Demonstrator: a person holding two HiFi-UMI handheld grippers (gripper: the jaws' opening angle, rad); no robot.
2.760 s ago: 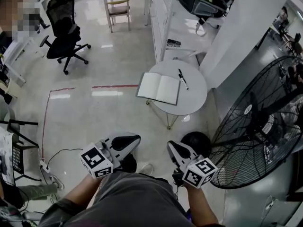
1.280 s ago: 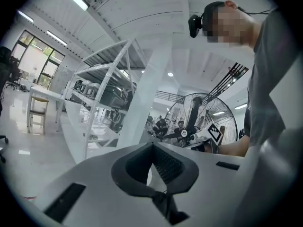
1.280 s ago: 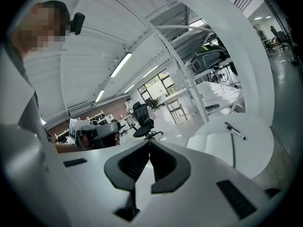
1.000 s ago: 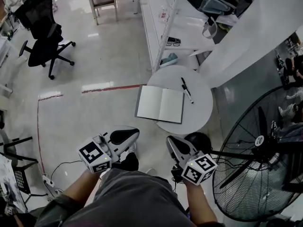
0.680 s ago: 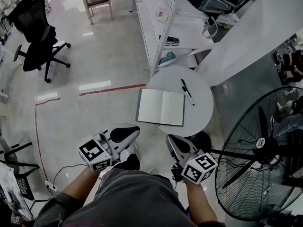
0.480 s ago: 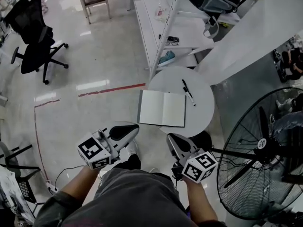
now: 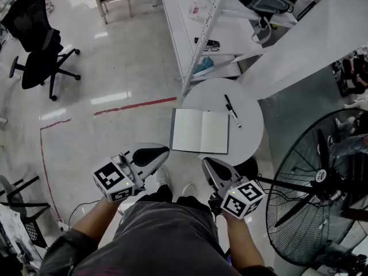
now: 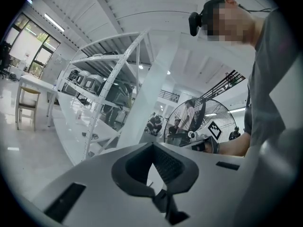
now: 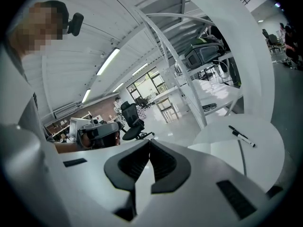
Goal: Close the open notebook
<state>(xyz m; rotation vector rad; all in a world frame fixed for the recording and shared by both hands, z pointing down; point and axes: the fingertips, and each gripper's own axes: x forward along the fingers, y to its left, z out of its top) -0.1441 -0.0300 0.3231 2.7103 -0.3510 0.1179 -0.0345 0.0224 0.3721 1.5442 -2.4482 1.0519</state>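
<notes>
The open notebook (image 7: 200,131) lies flat with blank white pages up on the near left part of a small round white table (image 7: 250,132). A black pen (image 7: 232,110) rests on the table just beyond the notebook and shows again as the pen (image 9: 242,136) in the right gripper view. My left gripper (image 7: 158,152) is held short of the table, to the notebook's lower left, and is shut on nothing (image 8: 152,148). My right gripper (image 7: 208,164) hangs just in front of the table's near edge, also shut and empty (image 9: 149,143). Neither touches the notebook.
A big standing fan (image 7: 322,194) fills the right side, close to the table. A white shelf rack (image 7: 213,33) stands behind the table. A black office chair (image 7: 34,45) and red floor tape (image 7: 132,105) are off to the left. A dark round object (image 7: 248,168) sits under the table.
The table and notebook have come closer to me and lower in the head view. Both grippers have moved forward toward the table's near edge, still shut.
</notes>
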